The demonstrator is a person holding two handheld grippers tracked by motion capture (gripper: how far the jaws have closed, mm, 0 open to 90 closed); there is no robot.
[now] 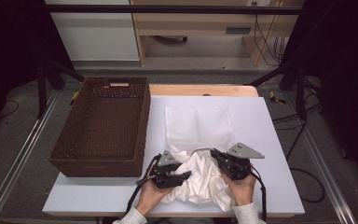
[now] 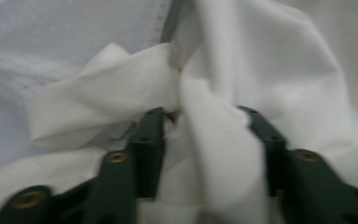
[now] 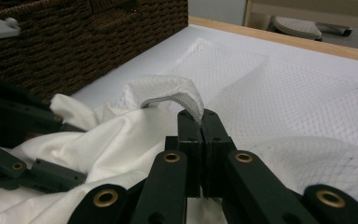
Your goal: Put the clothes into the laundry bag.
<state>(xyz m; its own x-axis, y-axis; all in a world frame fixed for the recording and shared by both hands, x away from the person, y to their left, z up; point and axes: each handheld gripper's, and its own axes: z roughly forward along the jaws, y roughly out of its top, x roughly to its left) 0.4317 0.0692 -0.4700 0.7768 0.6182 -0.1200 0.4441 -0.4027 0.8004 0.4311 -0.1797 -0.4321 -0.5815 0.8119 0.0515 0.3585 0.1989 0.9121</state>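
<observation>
A white mesh bag (image 1: pixel 198 123) lies flat on the white table (image 1: pixel 272 140), with its near edge lifted. My right gripper (image 1: pixel 214 153) is shut on that edge; in the right gripper view its jaws (image 3: pixel 200 114) pinch the hemmed rim (image 3: pixel 168 86), which arches up. A crumpled white cloth (image 1: pixel 203 179) lies bunched at the bag's mouth, between the two grippers. My left gripper (image 1: pixel 182 176) comes in from the left. In the left gripper view its jaws (image 2: pixel 203 126) clamp a thick fold of the cloth (image 2: pixel 223 154), with mesh (image 2: pixel 51 42) behind.
A dark brown wicker basket (image 1: pixel 102 126) stands on the left of the table, close to the bag, and it holds nothing. Its wall (image 3: pixel 74 37) rises just behind the left gripper. The person's hands (image 1: pixel 240 189) rest at the table's near edge.
</observation>
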